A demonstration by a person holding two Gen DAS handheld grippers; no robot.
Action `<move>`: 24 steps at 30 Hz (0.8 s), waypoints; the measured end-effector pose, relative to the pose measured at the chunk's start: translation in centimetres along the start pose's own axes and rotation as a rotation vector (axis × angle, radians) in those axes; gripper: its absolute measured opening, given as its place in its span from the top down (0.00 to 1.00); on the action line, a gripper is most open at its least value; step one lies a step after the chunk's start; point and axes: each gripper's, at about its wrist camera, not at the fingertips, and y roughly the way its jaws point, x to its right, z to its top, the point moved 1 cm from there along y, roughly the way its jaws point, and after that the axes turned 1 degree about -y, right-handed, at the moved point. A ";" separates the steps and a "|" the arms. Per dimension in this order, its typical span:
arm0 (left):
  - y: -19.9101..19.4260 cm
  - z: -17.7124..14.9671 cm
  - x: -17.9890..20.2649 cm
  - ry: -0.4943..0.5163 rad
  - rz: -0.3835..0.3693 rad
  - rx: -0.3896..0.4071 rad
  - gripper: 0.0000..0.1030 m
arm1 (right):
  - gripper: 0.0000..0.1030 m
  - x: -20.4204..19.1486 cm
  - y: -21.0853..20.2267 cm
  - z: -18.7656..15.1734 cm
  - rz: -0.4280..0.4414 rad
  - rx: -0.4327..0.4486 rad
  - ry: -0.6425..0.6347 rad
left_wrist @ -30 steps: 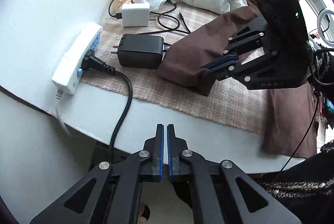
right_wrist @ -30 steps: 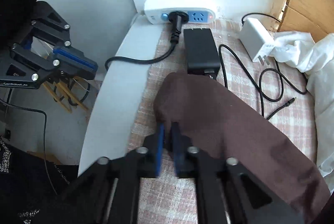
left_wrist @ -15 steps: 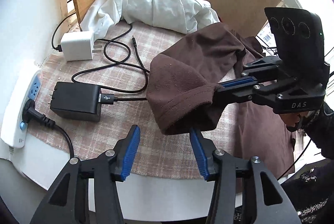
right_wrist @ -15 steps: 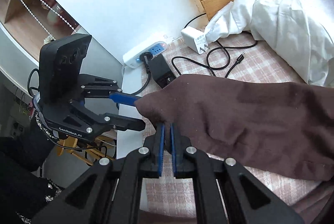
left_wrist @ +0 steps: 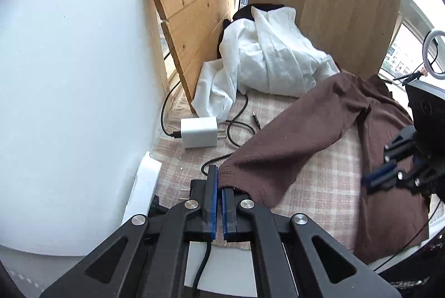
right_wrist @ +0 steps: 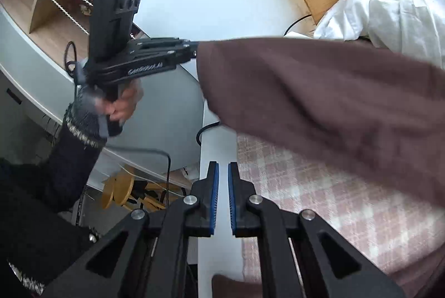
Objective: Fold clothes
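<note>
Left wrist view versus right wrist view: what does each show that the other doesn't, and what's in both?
Only the left wrist view shows the white charger and the left gripper's pads pinching the sleeve's cuff. Only the right wrist view shows the hand holding that gripper and the wooden stool below; the right gripper, slightly parted, holds nothing. Both show the brown garment, white shirt and plaid cloth.

Brown garment [left_wrist: 294,142]; white garment [left_wrist: 267,59] at table's far edge; pink-and-cream checked tablecloth [left_wrist: 328,181]; white charger [left_wrist: 198,132] with black cable [left_wrist: 236,120]; blue-padded black grippers [left_wrist: 218,203]; light wooden boards [left_wrist: 194,28]; possibly yellow stool [right_wrist: 119,189].
</note>
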 end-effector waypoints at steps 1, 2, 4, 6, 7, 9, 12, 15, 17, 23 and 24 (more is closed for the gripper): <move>-0.1 0.4 0.3 0.032 0.013 0.001 0.99 | 0.85 1.5 -2.0 0.0 -0.073 0.015 0.007; -0.2 0.8 0.9 0.073 0.033 0.004 0.99 | 0.77 3.4 -4.1 0.2 -0.160 0.033 0.024; -0.4 1.6 1.6 0.107 0.026 0.008 0.99 | 0.77 8.2 -8.2 0.7 -0.368 0.063 0.066; -0.6 2.2 2.0 0.119 0.021 0.008 0.99 | 0.77 12.9 -11.3 1.4 -0.573 0.048 0.066; -0.5 2.3 2.0 0.121 0.021 0.004 0.99 | 0.75 15.2 -12.4 1.7 -0.648 0.023 0.067; -0.4 2.4 2.2 0.124 0.020 -0.009 0.99 | 0.73 19.7 -14.3 2.1 -0.731 -0.027 0.115; 0.3 2.1 2.4 0.133 0.034 -0.046 0.98 | 0.65 24.2 -15.9 2.4 -0.722 -0.049 0.132; 1.1 1.9 2.3 0.137 0.053 -0.085 0.98 | 0.55 25.5 -14.8 2.9 -0.647 -0.090 0.062; 1.6 1.8 2.3 0.134 0.058 -0.100 0.98 | 0.53 25.5 -13.3 3.1 -0.584 -0.144 -0.006; 1.8 2.4 2.6 0.132 0.061 -0.099 0.98 | 0.96 25.9 -9.1 2.7 -0.656 -0.300 -0.142; 1.3 2.6 2.7 0.125 0.055 -0.087 0.98 | 0.97 25.7 -9.4 2.8 -0.673 -0.289 -0.147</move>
